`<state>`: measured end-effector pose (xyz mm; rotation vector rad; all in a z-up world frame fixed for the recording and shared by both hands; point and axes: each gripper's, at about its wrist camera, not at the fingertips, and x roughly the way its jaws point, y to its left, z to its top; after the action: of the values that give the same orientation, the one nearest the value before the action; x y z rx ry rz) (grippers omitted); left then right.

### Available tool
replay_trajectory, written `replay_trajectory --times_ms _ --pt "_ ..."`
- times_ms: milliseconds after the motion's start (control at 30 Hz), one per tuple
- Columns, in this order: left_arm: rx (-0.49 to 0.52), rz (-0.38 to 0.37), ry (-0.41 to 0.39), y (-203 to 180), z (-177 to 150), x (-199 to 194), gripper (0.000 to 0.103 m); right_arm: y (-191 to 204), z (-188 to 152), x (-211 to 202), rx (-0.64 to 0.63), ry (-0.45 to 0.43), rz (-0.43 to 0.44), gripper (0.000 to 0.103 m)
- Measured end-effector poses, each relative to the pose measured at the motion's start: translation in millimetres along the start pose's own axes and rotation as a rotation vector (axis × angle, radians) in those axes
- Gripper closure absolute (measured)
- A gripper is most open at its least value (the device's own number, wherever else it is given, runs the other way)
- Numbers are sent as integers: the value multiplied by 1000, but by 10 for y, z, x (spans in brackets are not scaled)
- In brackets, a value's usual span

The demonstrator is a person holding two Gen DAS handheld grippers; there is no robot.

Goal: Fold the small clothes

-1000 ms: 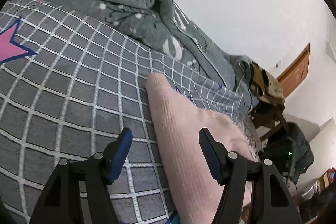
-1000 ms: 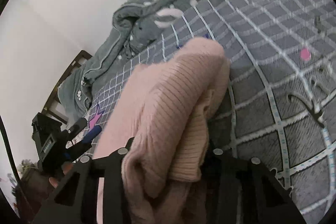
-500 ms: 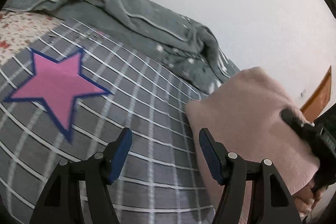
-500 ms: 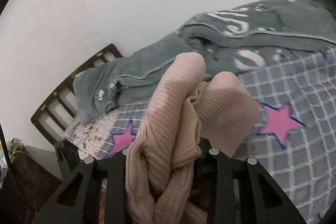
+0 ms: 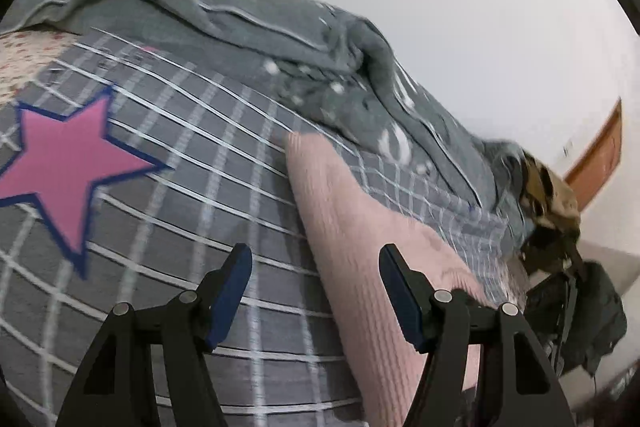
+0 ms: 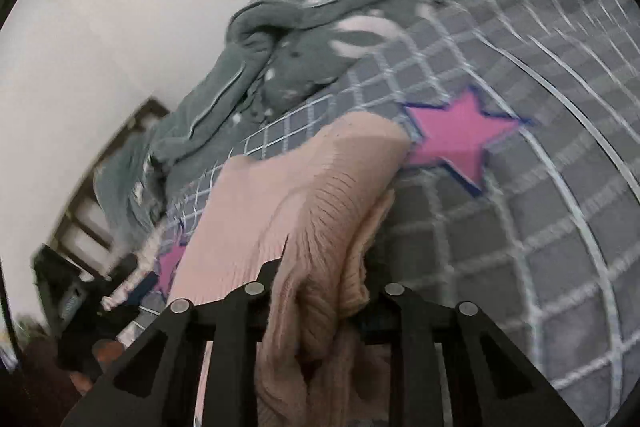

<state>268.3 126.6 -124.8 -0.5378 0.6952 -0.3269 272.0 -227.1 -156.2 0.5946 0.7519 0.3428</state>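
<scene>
A pink ribbed knit garment point(image 5: 360, 227) lies folded on the grey grid bedsheet point(image 5: 192, 187). My left gripper point(image 5: 316, 291) is open and empty, its blue pads point(image 5: 232, 291) just above the sheet, with the garment's left edge between and under the right finger. My right gripper point(image 6: 324, 287) is shut on a bunched fold of the same garment point(image 6: 304, 195), which drapes forward onto the sheet. Its fingertips are hidden in the cloth.
A rumpled grey blanket point(image 5: 280, 39) lies along the wall side of the bed. Pink stars point(image 5: 64, 163) are printed on the sheet. A chair with clothes point(image 5: 552, 211) stands past the bed's end. A wooden headboard point(image 6: 108, 183) shows in the right wrist view.
The right gripper has swung down with the garment, laying it onto the sheet. The left gripper has stayed open and shifted slightly; the garment now lies flat beside it.
</scene>
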Motion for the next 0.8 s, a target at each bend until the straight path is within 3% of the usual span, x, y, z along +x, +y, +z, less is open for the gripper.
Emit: replay_trajectory --times_ms 233,467,567,667,800 --pt "27 -44 85 -223 -134 203 40 101 21 -65 -119 23 -8 70" --pt "4 -36 95 -210 -203 195 40 434 149 134 -272 -10 0 77" --pt "-3 -28 94 -197 -206 195 40 438 197 338 -283 47 -15 77" --pt "-9 -14 106 -186 -213 225 40 372 178 367 -314 101 -63 69" --pt "-5 -1 112 -202 -227 240 40 320 139 -55 -363 27 -98 59"
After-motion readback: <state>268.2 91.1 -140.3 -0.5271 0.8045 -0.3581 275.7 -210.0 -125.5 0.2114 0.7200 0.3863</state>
